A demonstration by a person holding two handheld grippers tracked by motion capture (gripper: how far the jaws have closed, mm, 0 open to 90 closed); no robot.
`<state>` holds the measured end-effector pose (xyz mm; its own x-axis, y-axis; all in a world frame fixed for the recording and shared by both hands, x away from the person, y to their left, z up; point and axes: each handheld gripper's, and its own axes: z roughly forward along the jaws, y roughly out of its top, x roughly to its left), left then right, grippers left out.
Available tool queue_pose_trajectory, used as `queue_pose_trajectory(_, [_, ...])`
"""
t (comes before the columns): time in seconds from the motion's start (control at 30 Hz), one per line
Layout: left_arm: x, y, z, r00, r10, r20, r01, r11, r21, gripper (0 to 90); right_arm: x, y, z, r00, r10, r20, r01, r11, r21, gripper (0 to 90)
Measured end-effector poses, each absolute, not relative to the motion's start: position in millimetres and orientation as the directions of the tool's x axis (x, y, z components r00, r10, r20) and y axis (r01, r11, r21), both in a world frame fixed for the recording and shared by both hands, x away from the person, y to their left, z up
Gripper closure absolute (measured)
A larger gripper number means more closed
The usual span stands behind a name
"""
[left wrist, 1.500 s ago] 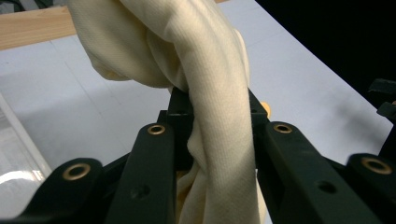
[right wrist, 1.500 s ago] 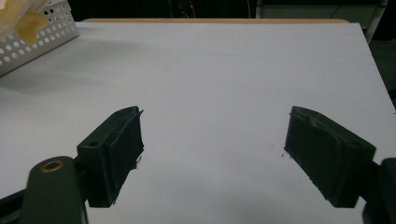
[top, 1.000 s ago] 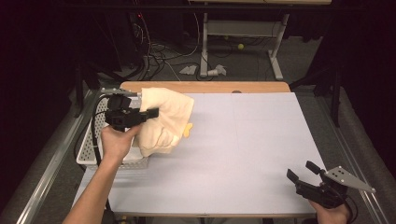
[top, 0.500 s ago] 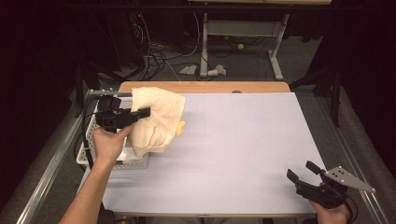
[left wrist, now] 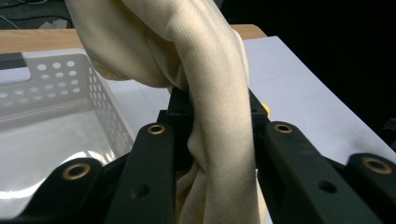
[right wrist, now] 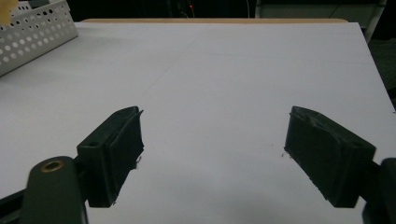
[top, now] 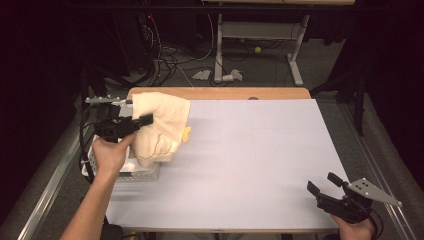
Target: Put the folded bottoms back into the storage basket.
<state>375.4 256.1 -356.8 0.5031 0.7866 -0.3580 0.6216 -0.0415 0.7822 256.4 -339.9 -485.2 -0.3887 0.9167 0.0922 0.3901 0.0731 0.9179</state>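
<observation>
One cream cloth (top: 160, 127) hangs bunched from the left gripper (top: 145, 120), whose jaws are clamped tight on a twisted fold of it, above the table's (top: 250, 150) left edge at about nine o'clock in the high view. Its lower folds drape over the white perforated basket (top: 142, 175), hiding most of the basket's inside, and a small yellow patch (top: 186, 132) peeks out at the cloth's three o'clock, too small to identify. At roughly five o'clock, well apart, the right gripper (top: 325, 184) rests with jaws spread wide and nothing between them, over bare table.
</observation>
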Motion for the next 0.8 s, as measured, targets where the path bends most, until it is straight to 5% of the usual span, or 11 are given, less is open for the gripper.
queue_pose_trajectory(0.8, [368,284,-362,0.431,0.829,-0.356,0.619,0.015,0.785,71.1,257,-340,-485,-0.385,0.918,0.094,0.390,0.070,0.918,20.2])
